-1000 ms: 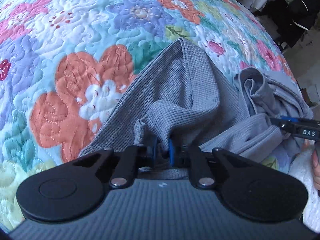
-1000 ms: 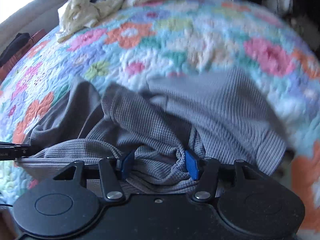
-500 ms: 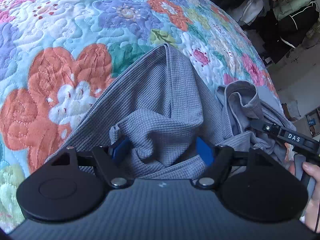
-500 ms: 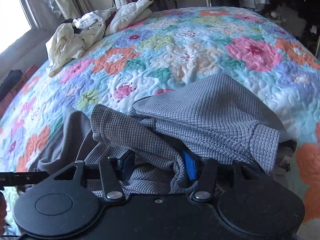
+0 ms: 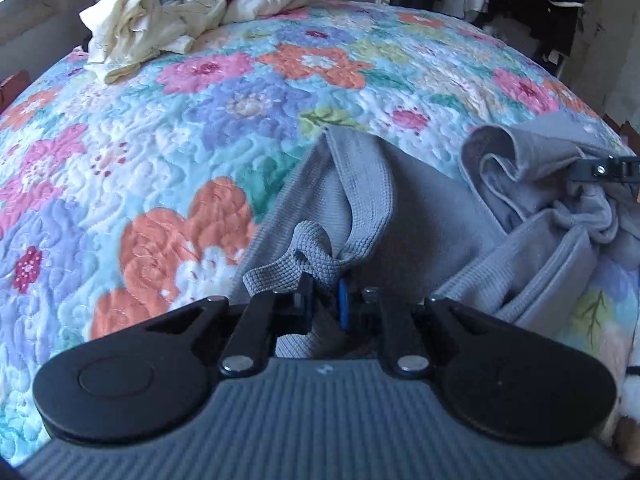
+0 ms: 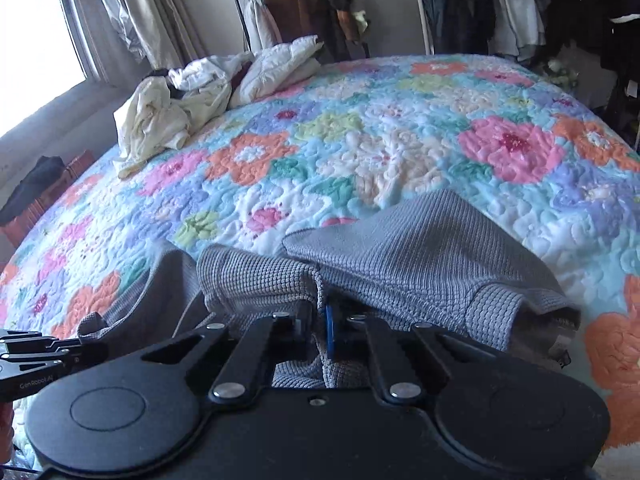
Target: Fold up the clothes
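A grey waffle-knit garment (image 5: 420, 220) lies crumpled near the front edge of a flowered quilt (image 5: 200, 120). My left gripper (image 5: 326, 296) is closing its jaws, and a bunched fold of the garment's edge is pinched between its blue pads. My right gripper (image 6: 320, 328) is closing too, with a fold of the same garment (image 6: 420, 248) squeezed between its pads. A ribbed cuff hangs to its right. The right gripper's tip (image 5: 604, 170) shows at the right edge of the left wrist view, in the fabric. The left gripper (image 6: 36, 354) shows at the lower left of the right wrist view.
The flowered quilt (image 6: 400, 140) covers the whole bed. A heap of cream and white clothes (image 6: 192, 96) lies at its far left corner. Behind the bed stand clothes racks (image 6: 480, 8) with hanging garments, and curtains and a bright window at the left.
Both pairs of jaws stood apart around the cloth half a second ago and now pinch it. Both views have tipped up towards the far side of the bed, and the folds have risen slightly.
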### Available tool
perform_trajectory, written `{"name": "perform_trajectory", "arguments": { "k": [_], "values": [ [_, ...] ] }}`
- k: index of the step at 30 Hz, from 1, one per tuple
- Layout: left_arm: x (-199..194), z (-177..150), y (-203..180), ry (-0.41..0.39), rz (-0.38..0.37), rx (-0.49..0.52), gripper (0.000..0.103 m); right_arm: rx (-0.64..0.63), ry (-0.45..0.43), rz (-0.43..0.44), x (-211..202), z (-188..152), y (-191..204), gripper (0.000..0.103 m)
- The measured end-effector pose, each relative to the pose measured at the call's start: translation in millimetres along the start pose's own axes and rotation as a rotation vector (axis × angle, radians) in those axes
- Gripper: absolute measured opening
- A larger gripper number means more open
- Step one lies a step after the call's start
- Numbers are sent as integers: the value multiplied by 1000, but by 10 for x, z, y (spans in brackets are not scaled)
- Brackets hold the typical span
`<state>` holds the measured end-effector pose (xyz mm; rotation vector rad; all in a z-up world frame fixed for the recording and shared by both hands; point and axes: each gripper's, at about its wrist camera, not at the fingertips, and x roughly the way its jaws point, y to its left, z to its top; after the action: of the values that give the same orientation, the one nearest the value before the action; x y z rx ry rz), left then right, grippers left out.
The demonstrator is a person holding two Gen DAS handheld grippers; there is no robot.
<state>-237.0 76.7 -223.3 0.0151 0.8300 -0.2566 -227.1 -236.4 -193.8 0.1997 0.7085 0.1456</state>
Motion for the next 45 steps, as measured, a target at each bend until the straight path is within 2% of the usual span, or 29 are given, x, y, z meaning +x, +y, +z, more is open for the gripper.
{"name": "perform_trajectory", "arguments": {
  "k": [2, 3, 5, 7, 11, 15, 19, 21, 25, 27, 29, 34, 35, 38, 41, 43, 45],
  "values": [
    [-93, 44, 135, -41, -19, -63, 11, 4, -34, 22, -76, 26, 17, 9],
    [-146, 59, 184, -65, -25, -84, 11, 47, -33, 55, -107, 52, -12, 9],
    [-237, 110, 241, -113, 0, -100, 11, 165, -30, 129, -166, 124, -92, 9],
    [-326, 150, 288, -158, 16, -111, 11, 202, -29, 157, -205, 236, -87, 9],
    [-522, 214, 434, -246, 40, -162, 11, 114, -76, 123, -303, 552, 82, 9],
    [-746, 238, 578, -336, 99, -199, 11, 106, -128, 124, -336, 865, 118, 9],
    [-931, 264, 738, -387, 65, -285, 11, 92, -173, 107, -323, 1094, 200, 9],
    [-1004, 340, 731, -407, 53, -283, 11, 85, -210, 103, -363, 1215, 266, 9],
    [-1107, 581, 686, -461, 87, -252, 11, 8, -272, 62, -416, 1431, 426, 8],
    [-1026, 724, 722, -436, 93, -254, 11, -47, -268, 30, -357, 1511, 490, 8],
    [-864, 834, 766, -389, 96, -258, 11, -78, -215, 7, -184, 1520, 505, 8],
    [-357, 836, 840, -274, 111, -254, 11, -16, -79, -5, 165, 1327, 401, 14],
    [-287, 796, 850, -262, 127, -246, 11, -13, -78, -5, 152, 1255, 407, 16],
    [-168, 700, 913, -240, 189, -219, 11, -63, -47, 2, 93, 1016, 530, 34],
    [-123, 634, 1028, -222, 222, -227, 11, -147, 44, 19, 82, 703, 744, 52],
    [-132, 619, 1064, -217, 240, -223, 11, -172, 105, 30, 125, 490, 852, 53],
    [-148, 628, 1012, -216, 361, -136, 11, -187, 163, 56, 194, 284, 949, 53]
  ]
}}
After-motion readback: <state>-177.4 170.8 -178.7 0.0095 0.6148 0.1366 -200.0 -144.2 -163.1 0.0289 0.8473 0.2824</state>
